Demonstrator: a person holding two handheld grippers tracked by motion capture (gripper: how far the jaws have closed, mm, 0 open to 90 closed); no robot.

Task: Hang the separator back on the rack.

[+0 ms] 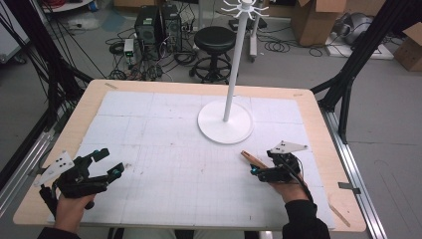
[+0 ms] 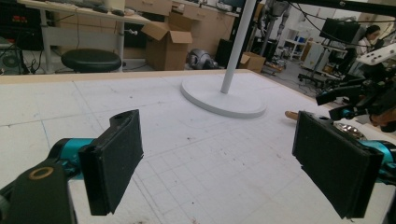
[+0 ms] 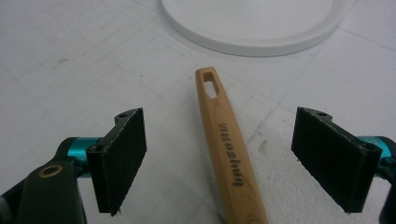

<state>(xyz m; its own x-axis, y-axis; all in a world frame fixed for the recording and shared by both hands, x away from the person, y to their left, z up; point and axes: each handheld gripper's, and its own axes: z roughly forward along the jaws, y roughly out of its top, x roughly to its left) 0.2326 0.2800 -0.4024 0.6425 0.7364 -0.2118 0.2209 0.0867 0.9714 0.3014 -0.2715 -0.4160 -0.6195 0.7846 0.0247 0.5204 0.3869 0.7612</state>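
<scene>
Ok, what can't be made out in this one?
- Wooden handle: its working end, cut off by the right gripper view's bottom edge and behind the right gripper in the high view.
- White stand: its hooked top, clipped by the high view's upper edge.

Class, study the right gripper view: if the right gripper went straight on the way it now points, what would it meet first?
The wooden handle, already lying between the open jaws of the right gripper. Beyond its slotted end, the stand's white round base likely comes next, though depth is unclear.

black stool [image 1: 214, 41] beyond table | cardboard boxes [image 1: 316, 20] on floor | computer towers [image 1: 158, 27], cables nearby
</scene>
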